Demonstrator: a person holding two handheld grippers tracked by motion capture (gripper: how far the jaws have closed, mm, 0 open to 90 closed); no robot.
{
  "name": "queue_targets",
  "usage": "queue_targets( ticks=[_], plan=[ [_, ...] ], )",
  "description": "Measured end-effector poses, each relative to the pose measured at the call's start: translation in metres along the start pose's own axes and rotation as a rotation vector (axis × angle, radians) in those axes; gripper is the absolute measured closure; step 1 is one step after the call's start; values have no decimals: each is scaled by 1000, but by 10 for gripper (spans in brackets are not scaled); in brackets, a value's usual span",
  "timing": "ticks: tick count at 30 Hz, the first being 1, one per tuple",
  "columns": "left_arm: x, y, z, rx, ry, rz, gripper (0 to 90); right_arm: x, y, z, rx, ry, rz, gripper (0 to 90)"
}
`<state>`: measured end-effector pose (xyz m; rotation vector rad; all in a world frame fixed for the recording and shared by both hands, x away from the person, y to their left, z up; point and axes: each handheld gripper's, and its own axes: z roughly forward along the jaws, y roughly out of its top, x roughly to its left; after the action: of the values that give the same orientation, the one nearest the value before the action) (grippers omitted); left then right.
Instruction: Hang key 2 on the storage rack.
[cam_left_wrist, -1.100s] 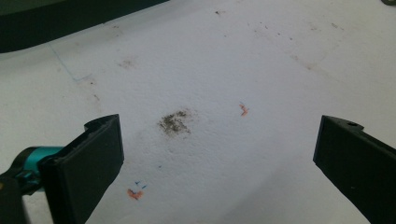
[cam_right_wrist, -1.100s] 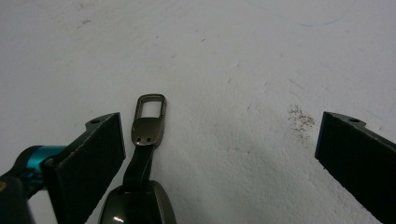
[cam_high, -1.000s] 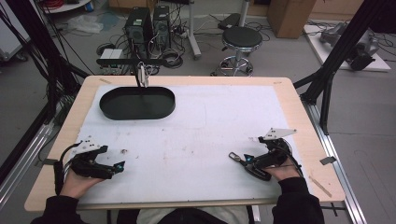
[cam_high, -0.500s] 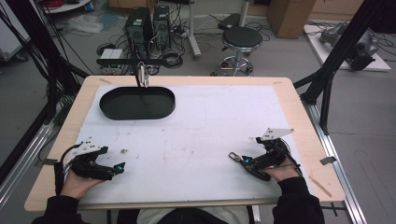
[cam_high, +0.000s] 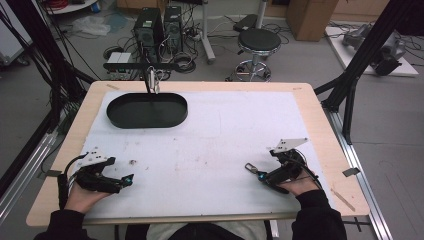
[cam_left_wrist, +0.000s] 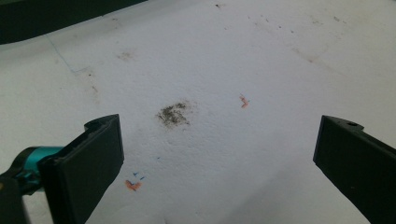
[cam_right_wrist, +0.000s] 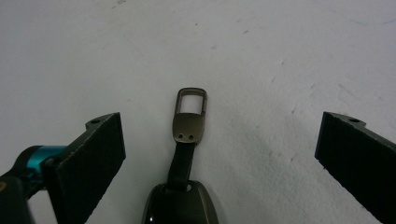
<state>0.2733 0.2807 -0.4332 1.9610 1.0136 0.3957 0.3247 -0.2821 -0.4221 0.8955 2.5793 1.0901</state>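
Dark metal and black leather: a key fob (cam_right_wrist: 181, 205) with a short strap and a rectangular metal clip (cam_right_wrist: 190, 115), flat on the white sheet (cam_high: 225, 135) covering the tabletop (cam_high: 320, 125), near the right front corner. Lying directly between the wide-apart jaws of the right gripper (cam_high: 253, 171), clip end pointing away from the hand, body close to the gripper base. Not grasped yet; nothing touching either pad in the right gripper view.

Left gripper (cam_high: 127, 179) resting low at the left front of the sheet, jaws spread just as wide, clamped on nothing. Only stained sheet ahead of it: a grey smudge (cam_left_wrist: 173, 114) and small orange marks.

Black oval tray (cam_high: 146, 110) standing empty at the far left of the sheet, well apart from the fob. Probably the destination, though not certain from this moment alone.

Judged progress: very early. Fob lined up for a grasp, closing not begun, lifting and carrying all left to do.

Look of the fob: glossy rounded dark shell, cut off by the lower edge of the right gripper view; narrow black strap leaving its top; flat grey-brown metal plate with two small rivets; open rectangular loop at the tip. Small, smooth and low on the sheet, likely slippery across the shell.
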Motion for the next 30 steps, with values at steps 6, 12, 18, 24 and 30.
queue_targets(
  ticks=[6,12,18,24,30],
  plan=[
    [0,0,1,1,1,-2,22,1,-1,5,57,39,-9,59],
    [0,0,1,3,0,-1,22,5,0,6,102,96,-48,267],
    [0,0,1,2,-2,-1,22,11,2,13,154,88,-83,396],
    [0,0,1,4,-2,2,22,14,2,15,173,44,-90,580],
    [-1,0,1,2,-7,4,22,16,2,14,181,34,-75,829]
  ],
)
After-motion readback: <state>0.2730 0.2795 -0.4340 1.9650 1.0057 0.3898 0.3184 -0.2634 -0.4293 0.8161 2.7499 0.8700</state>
